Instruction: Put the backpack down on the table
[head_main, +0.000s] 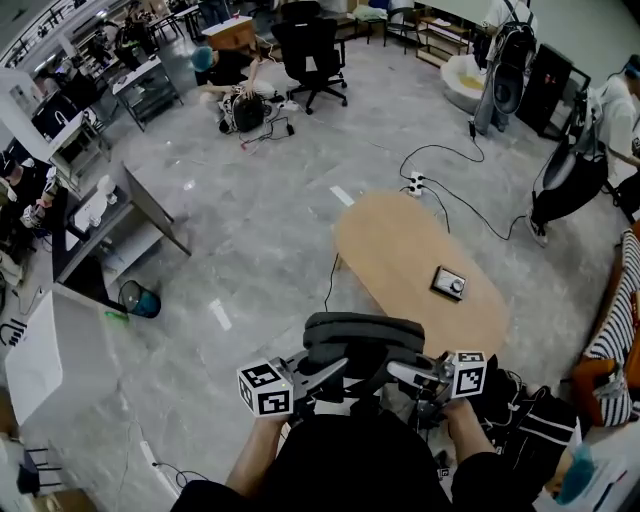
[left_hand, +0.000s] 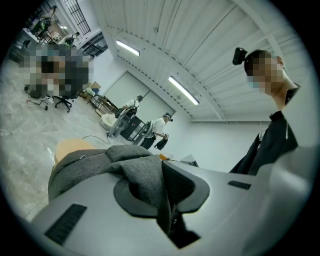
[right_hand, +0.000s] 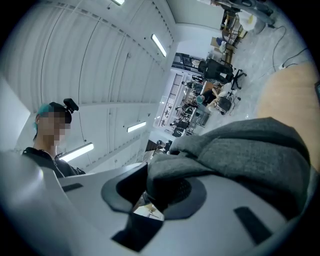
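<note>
I hold a dark grey backpack (head_main: 362, 340) in the air between both grippers, just short of the near end of an oval wooden table (head_main: 400, 250). My left gripper (head_main: 335, 372) is shut on a fold of its grey fabric (left_hand: 145, 185). My right gripper (head_main: 400, 374) is shut on the fabric (right_hand: 250, 155) at the other side. In the right gripper view the table (right_hand: 290, 92) shows beyond the pack. In the left gripper view the table (left_hand: 70, 148) shows as a tan patch behind the pack.
A small black device with a dial (head_main: 449, 283) lies on the table toward its right side. A cable and power strip (head_main: 416, 184) run over the floor beyond the table. Bags (head_main: 530, 420) lie at my right. A desk (head_main: 130, 225) and a bin (head_main: 143, 300) stand at the left.
</note>
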